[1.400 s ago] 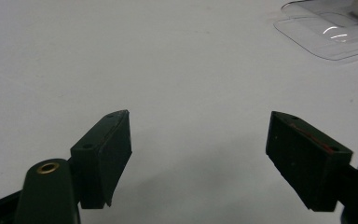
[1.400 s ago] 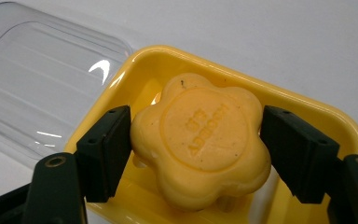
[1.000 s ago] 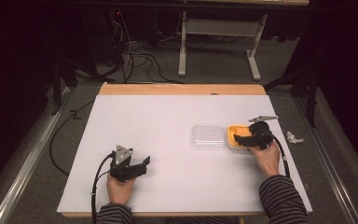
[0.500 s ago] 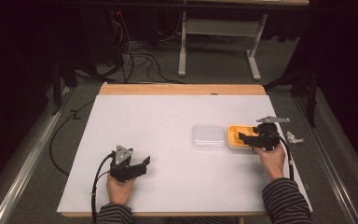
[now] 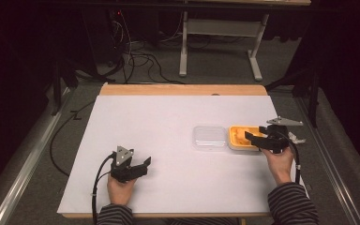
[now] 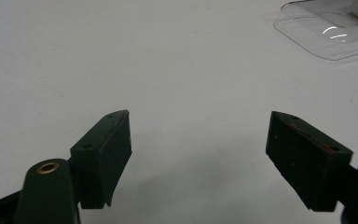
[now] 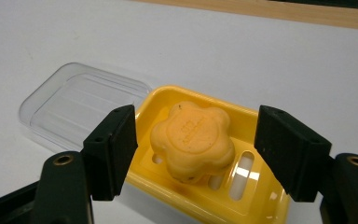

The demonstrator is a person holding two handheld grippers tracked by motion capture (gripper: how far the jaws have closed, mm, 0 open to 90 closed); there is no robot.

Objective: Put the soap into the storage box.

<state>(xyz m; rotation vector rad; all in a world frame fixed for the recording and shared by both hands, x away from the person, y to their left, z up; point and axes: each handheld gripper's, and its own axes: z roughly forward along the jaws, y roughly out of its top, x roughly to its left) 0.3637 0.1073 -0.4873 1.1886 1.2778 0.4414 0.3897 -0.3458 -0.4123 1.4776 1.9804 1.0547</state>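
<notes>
Moved: right gripper (image 5: 255, 139), drawn back toward 3 o'clock of the yellow soap dish (image 7: 242, 186); jaws just narrowing, not touching the orange soap (image 7: 193, 142) resting inside. Clear lid (image 5: 209, 136) at 9 o'clock. Left gripper (image 6: 198, 154) parked, jaws wide, empty.

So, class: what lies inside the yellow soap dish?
An orange flower-shaped soap sits in the yellow dish. Drain slots show beside it; the floor under the soap is covered. The clear lid lies beside the dish.
</notes>
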